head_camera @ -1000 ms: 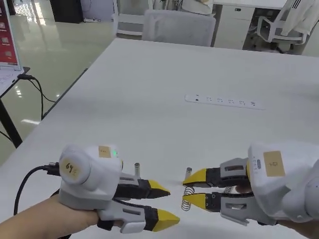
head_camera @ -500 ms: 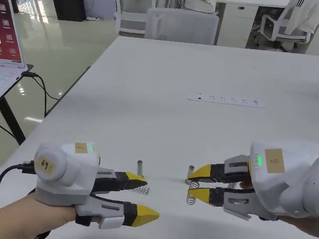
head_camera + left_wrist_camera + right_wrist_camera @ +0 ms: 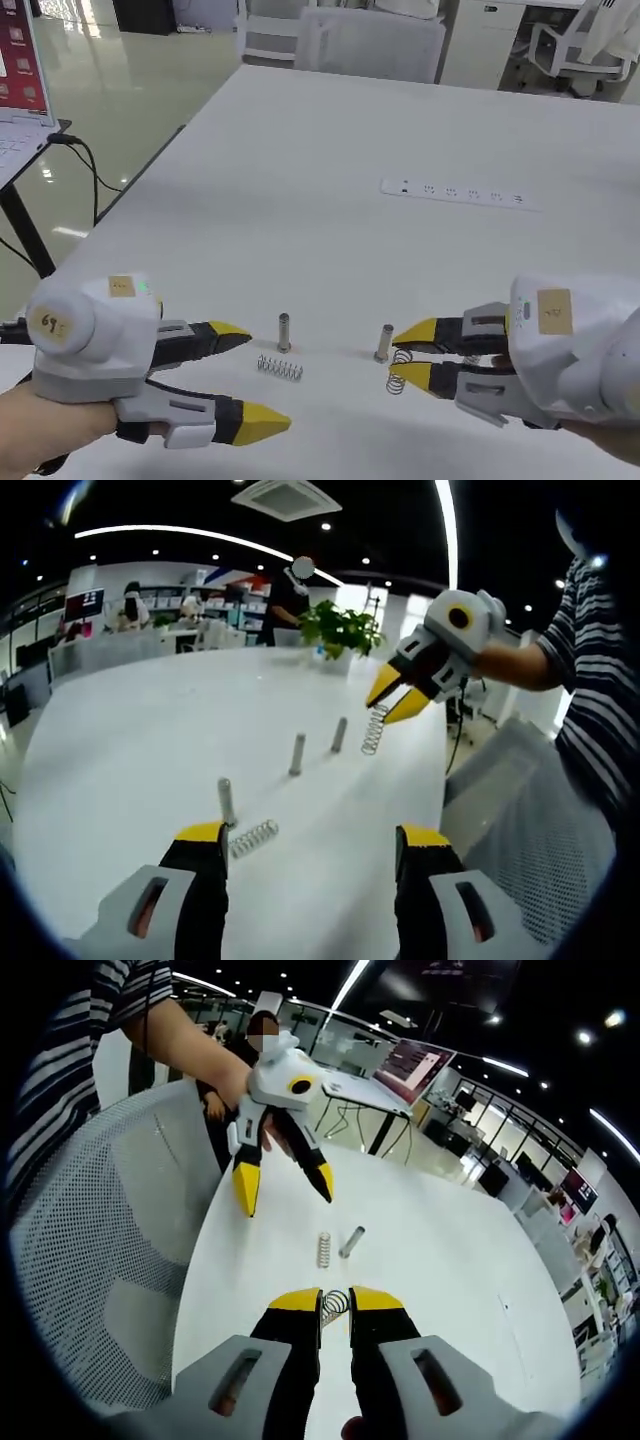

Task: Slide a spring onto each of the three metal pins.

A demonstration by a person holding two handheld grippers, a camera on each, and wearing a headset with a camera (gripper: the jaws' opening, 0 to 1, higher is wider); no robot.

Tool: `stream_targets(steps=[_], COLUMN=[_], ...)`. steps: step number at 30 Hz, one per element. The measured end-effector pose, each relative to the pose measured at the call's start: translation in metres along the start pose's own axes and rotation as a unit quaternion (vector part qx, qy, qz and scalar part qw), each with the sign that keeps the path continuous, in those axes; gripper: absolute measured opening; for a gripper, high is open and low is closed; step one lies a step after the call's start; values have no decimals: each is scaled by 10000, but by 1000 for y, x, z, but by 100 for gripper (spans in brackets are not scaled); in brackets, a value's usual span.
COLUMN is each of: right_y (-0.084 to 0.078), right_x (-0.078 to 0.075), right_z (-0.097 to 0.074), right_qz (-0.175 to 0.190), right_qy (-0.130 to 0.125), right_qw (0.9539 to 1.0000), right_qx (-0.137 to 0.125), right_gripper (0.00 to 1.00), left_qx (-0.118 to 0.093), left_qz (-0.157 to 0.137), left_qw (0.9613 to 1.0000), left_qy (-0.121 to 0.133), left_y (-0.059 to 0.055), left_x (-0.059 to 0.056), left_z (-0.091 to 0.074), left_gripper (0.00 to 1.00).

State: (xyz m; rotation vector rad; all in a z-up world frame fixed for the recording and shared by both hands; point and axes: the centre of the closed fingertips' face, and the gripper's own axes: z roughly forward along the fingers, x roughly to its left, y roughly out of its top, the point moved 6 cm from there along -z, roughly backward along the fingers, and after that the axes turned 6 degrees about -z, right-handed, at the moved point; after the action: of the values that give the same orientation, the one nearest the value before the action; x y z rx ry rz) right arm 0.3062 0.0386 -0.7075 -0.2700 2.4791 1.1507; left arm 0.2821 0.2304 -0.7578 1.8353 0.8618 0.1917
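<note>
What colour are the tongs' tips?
Yellow, on the left tongs and right tongs; clearest in head view.

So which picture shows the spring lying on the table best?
The head view: the loose spring lies side-on with its coils clear, just in front of a metal pin. The left gripper view shows it at a slant and less sharp. The right gripper view shows it small and far off.

The tips of my right tool cover part of the spring they pinch; at 10 o'clock the laptop is cut off by the edge.
</note>
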Motion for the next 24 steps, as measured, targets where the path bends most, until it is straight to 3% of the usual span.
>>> stream_targets(steps=[11, 24], right_y=[-9, -14], right_x=[-13, -37], right_z=[-1, 1], right_qz=[195, 507], right_qy=[-280, -732], right_qw=[9994, 9960], right_qx=[117, 118], right_gripper=[7, 7], left_qx=[-63, -191], left_qz=[-251, -328], left_qw=[9994, 9981], left_qy=[212, 490], left_y=[-9, -7], left_x=[5, 14], left_z=[-9, -20], left_gripper=[87, 95])
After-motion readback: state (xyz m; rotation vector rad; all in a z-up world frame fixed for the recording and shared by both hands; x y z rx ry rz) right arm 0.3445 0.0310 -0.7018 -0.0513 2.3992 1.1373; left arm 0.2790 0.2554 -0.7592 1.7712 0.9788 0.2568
